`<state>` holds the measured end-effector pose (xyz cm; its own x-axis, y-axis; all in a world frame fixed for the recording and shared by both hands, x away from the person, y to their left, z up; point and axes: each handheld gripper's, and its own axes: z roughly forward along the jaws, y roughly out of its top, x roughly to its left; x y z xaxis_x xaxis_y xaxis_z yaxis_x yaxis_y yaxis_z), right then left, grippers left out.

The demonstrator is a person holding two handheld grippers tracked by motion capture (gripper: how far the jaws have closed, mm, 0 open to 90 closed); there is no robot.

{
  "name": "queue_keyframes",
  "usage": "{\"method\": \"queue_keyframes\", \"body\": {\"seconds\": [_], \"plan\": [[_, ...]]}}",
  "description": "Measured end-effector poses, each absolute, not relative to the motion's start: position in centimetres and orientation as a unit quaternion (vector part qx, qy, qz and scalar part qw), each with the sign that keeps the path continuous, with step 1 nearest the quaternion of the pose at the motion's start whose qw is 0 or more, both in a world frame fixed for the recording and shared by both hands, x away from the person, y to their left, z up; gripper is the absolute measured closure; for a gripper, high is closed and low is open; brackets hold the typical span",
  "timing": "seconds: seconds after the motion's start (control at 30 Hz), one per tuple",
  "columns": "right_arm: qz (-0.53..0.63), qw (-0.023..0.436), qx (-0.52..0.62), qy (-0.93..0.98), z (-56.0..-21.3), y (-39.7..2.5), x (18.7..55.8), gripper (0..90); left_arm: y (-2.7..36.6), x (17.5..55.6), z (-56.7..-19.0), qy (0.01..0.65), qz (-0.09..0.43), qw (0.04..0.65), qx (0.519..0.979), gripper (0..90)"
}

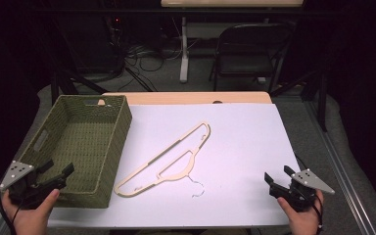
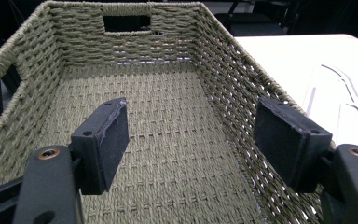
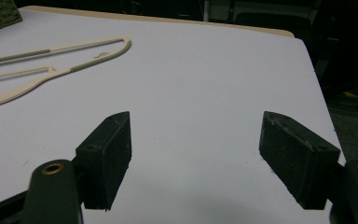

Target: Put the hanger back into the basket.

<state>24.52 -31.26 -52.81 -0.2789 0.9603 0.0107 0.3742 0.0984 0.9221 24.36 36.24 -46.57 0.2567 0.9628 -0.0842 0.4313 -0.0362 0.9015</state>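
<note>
A cream clothes hanger [image 1: 169, 159] with a thin metal hook [image 1: 196, 188] lies flat and slanted in the middle of the white table top [image 1: 245, 142]. In the right gripper view the hanger [image 3: 51, 63] sits at the far left. A green woven basket [image 1: 81, 147] stands empty on the table's left side. My left gripper [image 1: 58, 171] hovers open over the basket's near end, and its view looks down into the basket [image 2: 168, 140]. My right gripper [image 1: 278, 174] is open above the bare table near the front right corner, well right of the hanger. Neither gripper holds anything.
A dark folding chair [image 1: 247, 49] and a white post [image 1: 183, 49] with cables stand on the floor beyond the table. The table's right edge [image 3: 317, 84] runs close to my right gripper. The basket has handle cut-outs [image 2: 126, 23] in its end walls.
</note>
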Motion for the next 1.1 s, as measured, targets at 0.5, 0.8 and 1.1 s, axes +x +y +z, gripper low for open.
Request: {"method": "queue_keyframes", "body": {"seconds": [0.5,0.8,1.1], "plan": [[0.446,0.329,0.502,0.664,-52.8,-31.2,24.6,24.3,35.2,24.4,-46.6,0.517,0.295,0.45,0.666,27.7],[0.45,0.327,0.501,0.664,-52.7,-31.1,24.6,23.1,33.0,24.4,-46.4,0.491,0.29,0.457,0.682,26.8],[0.447,0.324,0.499,0.668,-52.7,-31.0,24.5,23.1,30.1,24.3,-46.1,0.459,0.278,0.472,0.7,27.0]]}}
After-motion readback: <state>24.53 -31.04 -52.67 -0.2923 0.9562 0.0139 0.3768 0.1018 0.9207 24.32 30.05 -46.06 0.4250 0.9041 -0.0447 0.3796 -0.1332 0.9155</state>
